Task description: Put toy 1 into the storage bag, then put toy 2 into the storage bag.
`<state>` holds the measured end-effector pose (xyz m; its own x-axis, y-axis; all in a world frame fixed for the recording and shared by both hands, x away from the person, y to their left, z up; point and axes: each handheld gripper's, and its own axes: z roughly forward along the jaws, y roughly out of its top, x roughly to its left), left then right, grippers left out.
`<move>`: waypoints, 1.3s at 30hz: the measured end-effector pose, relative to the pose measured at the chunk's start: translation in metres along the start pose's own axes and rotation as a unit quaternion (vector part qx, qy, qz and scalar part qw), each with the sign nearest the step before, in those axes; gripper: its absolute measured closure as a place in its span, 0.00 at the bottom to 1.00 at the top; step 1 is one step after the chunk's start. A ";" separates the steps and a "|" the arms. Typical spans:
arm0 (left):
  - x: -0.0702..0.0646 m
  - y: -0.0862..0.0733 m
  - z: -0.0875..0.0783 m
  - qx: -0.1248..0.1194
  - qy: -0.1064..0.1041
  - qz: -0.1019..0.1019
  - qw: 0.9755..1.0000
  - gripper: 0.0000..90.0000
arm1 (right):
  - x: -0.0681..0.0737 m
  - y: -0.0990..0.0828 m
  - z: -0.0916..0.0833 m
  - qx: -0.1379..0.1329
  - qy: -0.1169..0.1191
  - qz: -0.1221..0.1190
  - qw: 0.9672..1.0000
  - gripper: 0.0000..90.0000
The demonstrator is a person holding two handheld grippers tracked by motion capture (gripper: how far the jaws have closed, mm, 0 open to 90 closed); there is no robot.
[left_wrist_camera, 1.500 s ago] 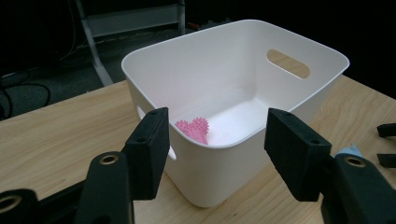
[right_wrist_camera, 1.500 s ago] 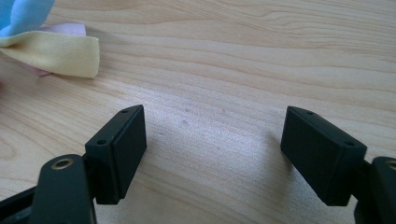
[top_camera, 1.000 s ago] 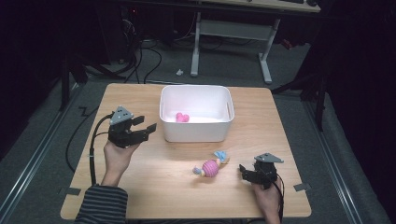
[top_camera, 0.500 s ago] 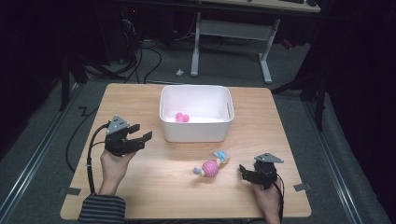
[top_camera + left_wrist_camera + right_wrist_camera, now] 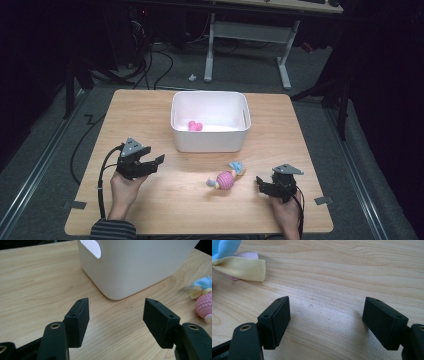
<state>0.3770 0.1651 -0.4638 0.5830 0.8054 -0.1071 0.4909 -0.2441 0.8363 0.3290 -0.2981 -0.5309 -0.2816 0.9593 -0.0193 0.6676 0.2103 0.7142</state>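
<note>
dim room, table [image 5: 150, 115] lit from above; close views sharp.

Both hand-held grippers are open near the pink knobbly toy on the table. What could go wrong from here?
1. The pink knobbly ball toy with soft cloth ends is rounded; jaws closing on it may make it roll or slip away across the wooden table.
2. The right hand-held gripper faces the cloth end; pinching cloth alone could let the toy dangle.
3. The left hand-held gripper, jaws just opening, is near the white plastic bin and may nudge it.
</note>
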 end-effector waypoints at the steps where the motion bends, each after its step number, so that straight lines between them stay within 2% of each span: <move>1: 0.000 -0.002 0.001 0.002 0.000 -0.002 1.000 0.42 | 0.000 0.000 0.000 0.000 0.000 0.000 1.000 0.25; 12: 0.002 -0.020 0.009 0.014 -0.006 -0.025 1.000 0.42 | 0.000 0.000 0.000 0.000 0.000 0.000 1.000 0.25; 17: 0.004 -0.029 0.015 0.029 0.001 -0.030 0.999 0.42 | 0.000 0.000 0.000 0.000 0.000 0.000 1.000 0.25; 20: 0.005 -0.036 0.021 0.044 0.018 -0.027 0.998 0.42 | 0.000 0.000 0.000 0.000 0.000 0.000 1.000 0.25; 22: 0.006 -0.038 0.022 0.048 0.021 -0.028 0.998 0.42 | 0.000 0.000 0.000 0.000 0.000 0.000 1.000 0.25; 25: 0.008 -0.047 0.027 0.057 0.029 -0.037 0.997 0.41 | 0.000 0.000 0.000 0.000 0.000 0.000 1.000 0.25; 26: 0.008 -0.047 0.027 0.057 0.029 -0.037 0.997 0.41 | 0.000 0.000 0.000 0.000 0.000 0.000 1.000 0.25; 28: 0.011 -0.052 0.030 0.060 0.024 -0.050 0.997 0.41 | 0.000 0.000 0.000 0.000 0.000 0.001 1.000 0.25; 31: 0.013 -0.054 0.032 0.065 0.027 -0.049 0.996 0.40 | 0.000 0.000 0.000 0.000 0.000 0.001 1.000 0.25; 39: 0.014 -0.058 0.035 0.080 0.058 -0.030 0.995 0.39 | 0.000 0.000 0.000 0.000 0.001 0.002 1.000 0.25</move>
<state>0.3791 0.1714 -0.5322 0.4751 0.8760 -0.0830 0.6240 -0.2690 0.7337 0.3293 -0.2981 -0.5309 -0.2809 0.9596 -0.0151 0.6692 0.2071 0.7137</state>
